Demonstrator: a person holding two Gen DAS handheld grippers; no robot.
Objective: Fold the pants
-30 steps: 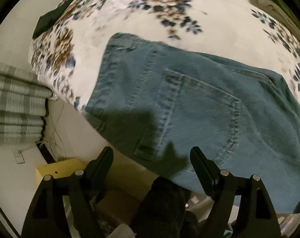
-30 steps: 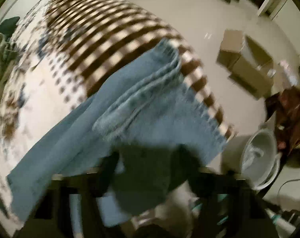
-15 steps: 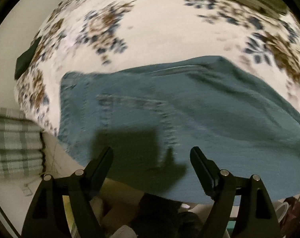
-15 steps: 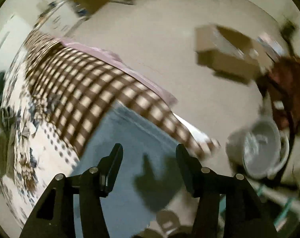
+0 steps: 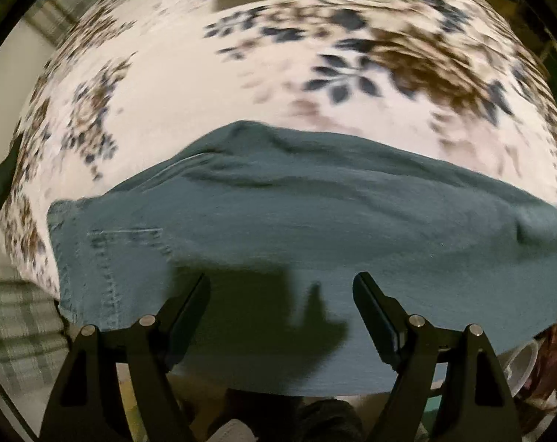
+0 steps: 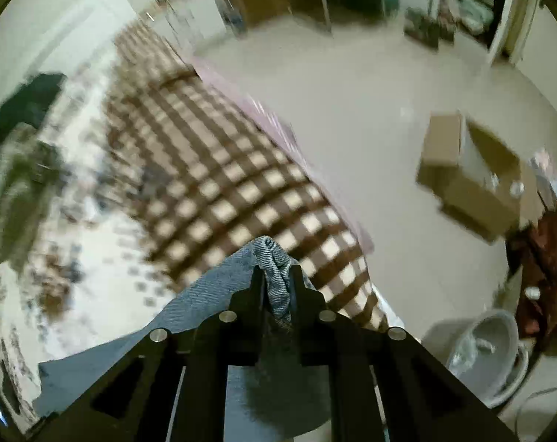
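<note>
Pants [image 5: 296, 221] lie flat across the bed [image 5: 204, 92]. Your right hand-held gripper [image 6: 276, 272] is clamped on a bunched denim end; your left hand-held gripper [image 5: 282, 287] hovers, jaws apart. Carry the end over evenly, aligning edges.

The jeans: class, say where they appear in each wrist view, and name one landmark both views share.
Left wrist view: the jeans spread across the lower middle, under the open left claw.
Right wrist view: bottom centre, a bunched edge pinched in the shut right claw.
Shared landmark: the floral bedspread, at left in the right view.
</note>
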